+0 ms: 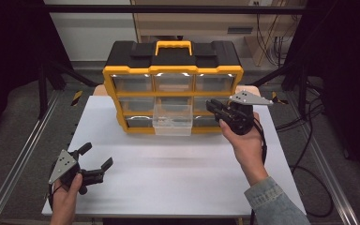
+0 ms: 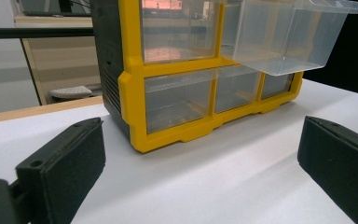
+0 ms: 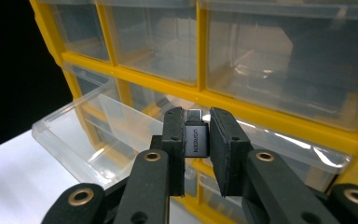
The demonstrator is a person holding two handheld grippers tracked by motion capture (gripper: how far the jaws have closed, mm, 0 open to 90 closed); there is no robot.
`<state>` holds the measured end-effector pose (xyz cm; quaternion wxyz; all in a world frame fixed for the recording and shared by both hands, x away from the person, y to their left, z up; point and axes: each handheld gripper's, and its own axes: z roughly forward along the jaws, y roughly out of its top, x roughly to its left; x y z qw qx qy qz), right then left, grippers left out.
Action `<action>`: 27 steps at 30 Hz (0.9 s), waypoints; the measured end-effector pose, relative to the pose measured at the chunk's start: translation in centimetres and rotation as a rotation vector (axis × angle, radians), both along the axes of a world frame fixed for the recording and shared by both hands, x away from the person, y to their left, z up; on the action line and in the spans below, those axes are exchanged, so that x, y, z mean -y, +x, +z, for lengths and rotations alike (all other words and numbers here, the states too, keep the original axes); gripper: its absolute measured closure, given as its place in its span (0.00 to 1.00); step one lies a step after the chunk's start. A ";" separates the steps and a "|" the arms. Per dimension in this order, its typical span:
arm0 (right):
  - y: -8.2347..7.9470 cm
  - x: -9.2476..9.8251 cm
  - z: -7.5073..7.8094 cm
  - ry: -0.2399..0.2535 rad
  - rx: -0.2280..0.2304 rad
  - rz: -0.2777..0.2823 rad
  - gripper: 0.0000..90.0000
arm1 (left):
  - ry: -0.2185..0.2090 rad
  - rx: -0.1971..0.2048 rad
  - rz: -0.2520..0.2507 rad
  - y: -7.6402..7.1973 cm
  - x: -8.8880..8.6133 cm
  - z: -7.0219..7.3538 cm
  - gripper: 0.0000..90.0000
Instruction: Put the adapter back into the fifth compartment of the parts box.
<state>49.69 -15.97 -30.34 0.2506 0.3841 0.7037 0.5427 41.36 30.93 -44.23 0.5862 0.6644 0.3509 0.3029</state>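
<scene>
Right gripper (image 1: 214, 107) is up in front of the organizer (image 1: 172, 84), right of the pulled-out drawer (image 1: 173, 120). Its fingers (image 3: 174, 140) are narrow, clamped on a small dark USB adapter (image 3: 196, 137); I can read "UGREEN" on its side in the right gripper view, metal plug end pointing away from the gripper. Adapter sits upright between the pads, off the surface, in front of the middle row of drawers.

Organizer: yellow frame, black top with yellow handle (image 1: 173, 46), three rows of clear drawers. It stands at the far middle of the white surface (image 1: 168, 168). The open drawer is the centre one, middle row, sticking out toward me; the left gripper view shows it hanging out above the bottom row. Can't tell whether anything lies in it.

Left gripper (image 1: 97, 157) is near the front left corner of the surface, well apart from the organizer, held in my left hand (image 1: 65, 194). Fingers (image 2: 63, 163) wide, nothing between them.
</scene>
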 end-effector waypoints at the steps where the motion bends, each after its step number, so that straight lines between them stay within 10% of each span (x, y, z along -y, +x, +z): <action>1: 0.0 -0.1 0.1 0.001 0.007 0.003 0.85 | 0.000 0.000 0.000 0.0 0.0 0.0 0.01; 27: 0.0 -3.0 0.6 0.081 0.009 0.078 0.85 | 0.006 0.002 -0.001 0.0 0.0 0.0 0.01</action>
